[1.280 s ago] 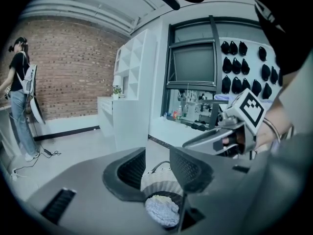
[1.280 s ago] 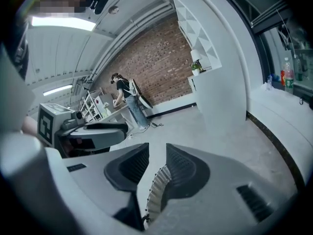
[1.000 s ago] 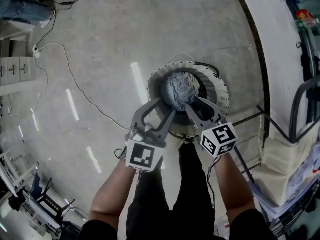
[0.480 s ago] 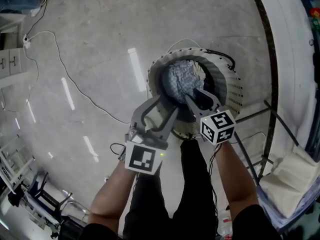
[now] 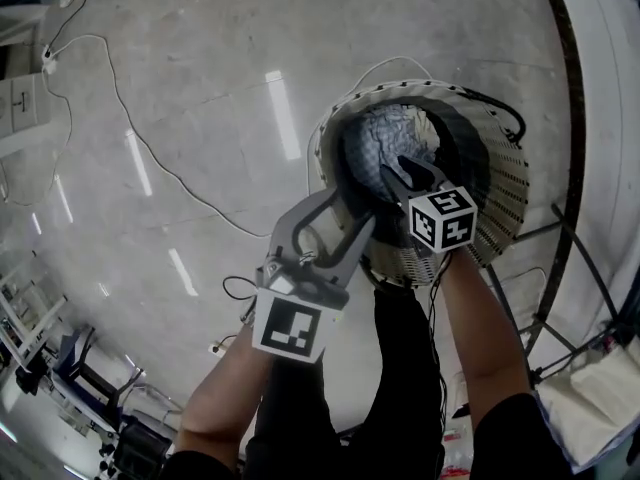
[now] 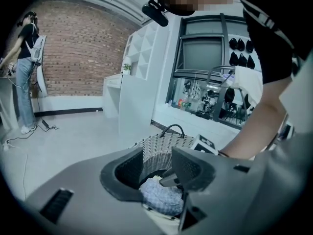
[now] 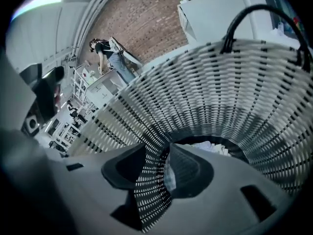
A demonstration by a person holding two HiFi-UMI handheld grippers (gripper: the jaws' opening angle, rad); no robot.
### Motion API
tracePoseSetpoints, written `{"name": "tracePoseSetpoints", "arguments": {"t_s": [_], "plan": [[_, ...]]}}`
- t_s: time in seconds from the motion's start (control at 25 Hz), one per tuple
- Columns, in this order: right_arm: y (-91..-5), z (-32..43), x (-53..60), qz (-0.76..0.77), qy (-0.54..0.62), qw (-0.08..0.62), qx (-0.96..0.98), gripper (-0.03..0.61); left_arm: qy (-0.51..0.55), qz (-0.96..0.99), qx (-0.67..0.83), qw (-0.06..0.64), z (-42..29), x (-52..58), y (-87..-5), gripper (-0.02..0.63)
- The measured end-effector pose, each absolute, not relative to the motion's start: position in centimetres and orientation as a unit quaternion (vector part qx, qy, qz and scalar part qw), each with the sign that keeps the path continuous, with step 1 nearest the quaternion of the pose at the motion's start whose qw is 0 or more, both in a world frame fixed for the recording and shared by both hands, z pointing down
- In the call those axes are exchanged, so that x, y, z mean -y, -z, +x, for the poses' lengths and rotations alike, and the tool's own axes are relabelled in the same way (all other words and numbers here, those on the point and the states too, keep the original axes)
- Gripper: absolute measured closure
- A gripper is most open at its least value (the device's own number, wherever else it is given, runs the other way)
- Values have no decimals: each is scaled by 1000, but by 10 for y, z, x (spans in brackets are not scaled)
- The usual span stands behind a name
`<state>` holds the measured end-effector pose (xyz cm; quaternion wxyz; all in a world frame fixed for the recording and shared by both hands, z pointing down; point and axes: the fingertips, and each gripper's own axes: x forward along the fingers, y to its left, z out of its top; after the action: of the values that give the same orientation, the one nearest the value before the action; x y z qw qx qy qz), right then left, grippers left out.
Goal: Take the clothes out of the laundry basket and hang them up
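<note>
A white woven laundry basket [image 5: 500, 218] with black handles stands on the floor, holding a crumpled blue-grey patterned garment [image 5: 385, 133]. My right gripper [image 5: 397, 168] reaches inside the basket just above the garment. Its jaws are opening, and only basket wall [image 7: 220, 92] and a sliver of pale cloth [image 7: 210, 147] show past them; nothing is pressed between the pads. My left gripper [image 5: 350, 208] hovers over the basket's near rim, open and empty. In the left gripper view the garment [image 6: 161, 197] lies below that gripper's gap [image 6: 155, 170].
Cables [image 5: 130, 118] trail across the grey floor on the left. Black metal rack legs [image 5: 560, 258] stand right of the basket, with a pale cloth bag [image 5: 600, 408] beyond. A white shelf unit [image 6: 142, 82] and a distant person [image 6: 27, 67] are behind.
Both grippers have moved forward toward the basket. The right gripper has dipped lower inside it, closer to the garment, and its jaws have spread a little.
</note>
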<state>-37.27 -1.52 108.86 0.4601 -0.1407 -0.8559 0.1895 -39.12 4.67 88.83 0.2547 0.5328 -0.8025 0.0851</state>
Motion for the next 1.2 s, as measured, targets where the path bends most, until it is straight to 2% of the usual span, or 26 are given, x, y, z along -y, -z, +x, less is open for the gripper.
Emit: {"name": "tracePoseSetpoints", "arguments": {"t_s": [0.8, 0.88, 1.04, 1.2], "plan": [[-1272, -379, 1, -111, -201, 553, 801, 391, -90, 534, 798, 264, -400, -73, -960, 453], [-1281, -377, 0, -100, -201, 559, 798, 407, -90, 533, 799, 264, -400, -77, -963, 453], [-1289, -374, 1, -93, -194, 576, 789, 522, -91, 533, 800, 262, -402, -75, -964, 453], [-1276, -374, 3, -94, -204, 573, 788, 545, -94, 533, 801, 257, -403, -71, -956, 453]]}}
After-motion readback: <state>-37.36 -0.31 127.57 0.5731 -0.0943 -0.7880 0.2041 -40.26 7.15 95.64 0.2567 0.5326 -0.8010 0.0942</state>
